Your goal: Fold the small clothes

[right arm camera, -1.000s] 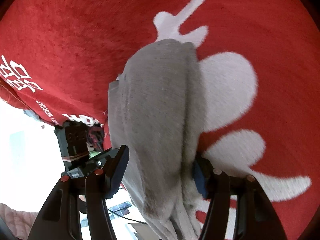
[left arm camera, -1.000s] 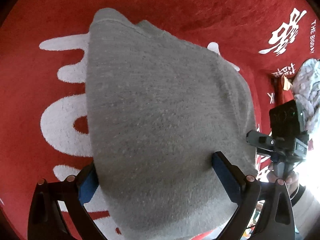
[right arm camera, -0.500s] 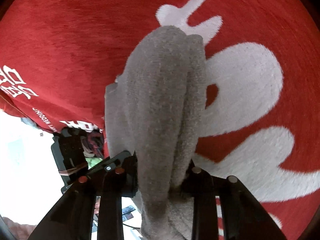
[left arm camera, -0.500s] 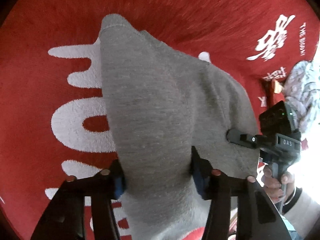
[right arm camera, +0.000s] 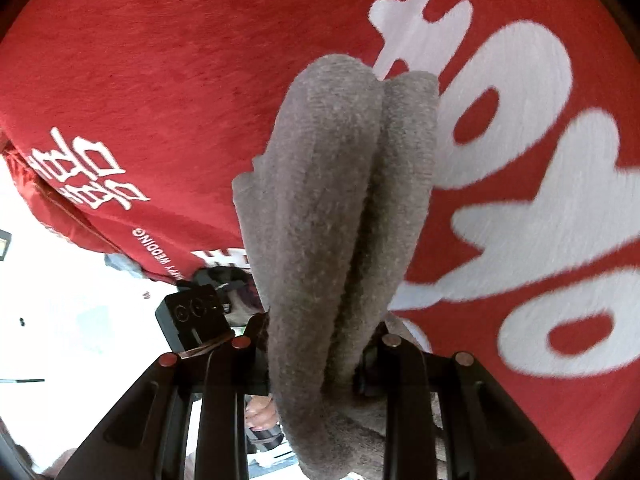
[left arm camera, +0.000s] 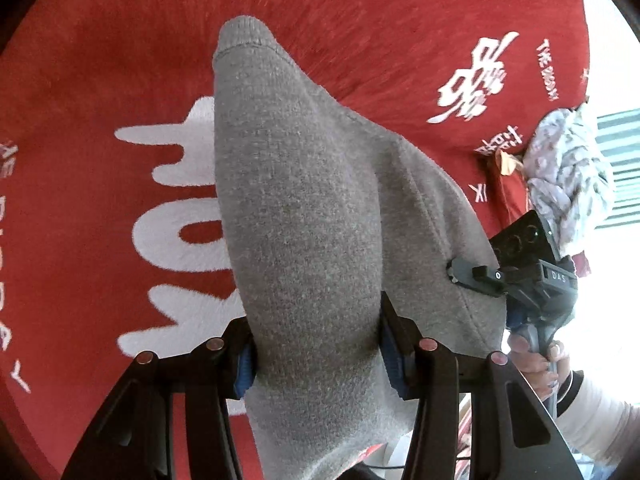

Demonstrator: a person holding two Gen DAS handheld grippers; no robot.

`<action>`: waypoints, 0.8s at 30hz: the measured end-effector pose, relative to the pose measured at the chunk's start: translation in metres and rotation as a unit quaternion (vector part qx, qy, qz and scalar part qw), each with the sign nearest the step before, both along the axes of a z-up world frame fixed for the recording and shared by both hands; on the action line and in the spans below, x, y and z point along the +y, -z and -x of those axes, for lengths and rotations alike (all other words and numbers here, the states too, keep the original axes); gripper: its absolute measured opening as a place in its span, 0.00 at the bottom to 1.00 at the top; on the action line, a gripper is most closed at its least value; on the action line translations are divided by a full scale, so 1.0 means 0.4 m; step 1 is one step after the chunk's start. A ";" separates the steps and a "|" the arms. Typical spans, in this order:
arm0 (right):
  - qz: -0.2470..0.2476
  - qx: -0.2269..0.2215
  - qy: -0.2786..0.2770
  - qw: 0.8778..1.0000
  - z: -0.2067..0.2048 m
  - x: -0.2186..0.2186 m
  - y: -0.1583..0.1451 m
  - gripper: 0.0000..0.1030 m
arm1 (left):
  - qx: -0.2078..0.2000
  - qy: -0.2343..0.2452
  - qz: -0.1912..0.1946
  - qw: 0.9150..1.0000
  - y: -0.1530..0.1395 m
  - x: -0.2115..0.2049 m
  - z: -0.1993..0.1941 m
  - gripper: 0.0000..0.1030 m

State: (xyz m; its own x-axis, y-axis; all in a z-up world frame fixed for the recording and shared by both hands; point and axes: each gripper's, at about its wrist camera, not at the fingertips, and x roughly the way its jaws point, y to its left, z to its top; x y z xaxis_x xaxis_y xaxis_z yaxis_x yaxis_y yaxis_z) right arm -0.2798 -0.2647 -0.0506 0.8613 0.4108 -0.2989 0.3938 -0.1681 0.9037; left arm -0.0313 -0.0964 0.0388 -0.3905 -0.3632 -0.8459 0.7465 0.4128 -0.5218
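The grey garment (left arm camera: 304,216) runs off the bottom edge of both wrist views, so its lower part cannot be seen, and it covers much of the white lettering on the red blanket (left arm camera: 100,80). It hides the fingertips of the left gripper (left arm camera: 316,356) and of the right gripper (right arm camera: 316,356). At the right edge of the left view, a patterned cloth (left arm camera: 568,176) is partly washed out by glare. The small print on the blanket is too distorted to read fully.

A red plush cloth (left arm camera: 360,20) with white lettering (right arm camera: 520,208) covers the tabletop. Beyond its edge, bright daylight washes out the room; a pale patterned bundle (left arm camera: 568,176) lies there.
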 end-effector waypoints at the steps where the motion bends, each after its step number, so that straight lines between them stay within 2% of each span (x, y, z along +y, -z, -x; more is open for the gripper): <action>1: -0.001 -0.002 0.001 1.000 0.000 0.013 -0.010 0.30 | 0.000 0.001 0.002 1.000 -0.012 0.013 -0.003 0.50; 9: -0.002 -0.011 -0.007 1.000 -0.006 0.113 -0.053 0.29 | 0.001 -0.008 0.004 1.000 -0.057 0.128 -0.025 0.50; 15: -0.019 -0.012 -0.014 1.000 -0.025 0.211 -0.049 0.30 | 0.001 -0.021 -0.010 1.000 -0.049 0.226 -0.043 0.50; 20: -0.023 0.008 -0.028 0.999 -0.061 0.271 -0.015 0.29 | -0.006 -0.026 -0.036 0.999 0.018 0.285 -0.053 0.51; 22: -0.015 0.029 -0.038 0.999 -0.072 0.282 0.010 0.29 | -0.009 -0.034 -0.053 0.998 0.064 0.298 -0.051 0.51; 24: 0.014 0.064 -0.058 0.996 -0.090 0.285 0.027 0.30 | -0.024 -0.039 -0.075 0.996 0.107 0.310 -0.044 0.51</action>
State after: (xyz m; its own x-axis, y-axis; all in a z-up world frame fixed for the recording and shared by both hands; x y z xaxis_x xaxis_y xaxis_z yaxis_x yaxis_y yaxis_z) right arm -0.2438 -0.1508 -0.0613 0.7628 0.4946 -0.4165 0.5214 -0.0897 0.8486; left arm -0.0139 0.0275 -0.0038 -0.3234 -0.2582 -0.9104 0.7318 0.5417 -0.4136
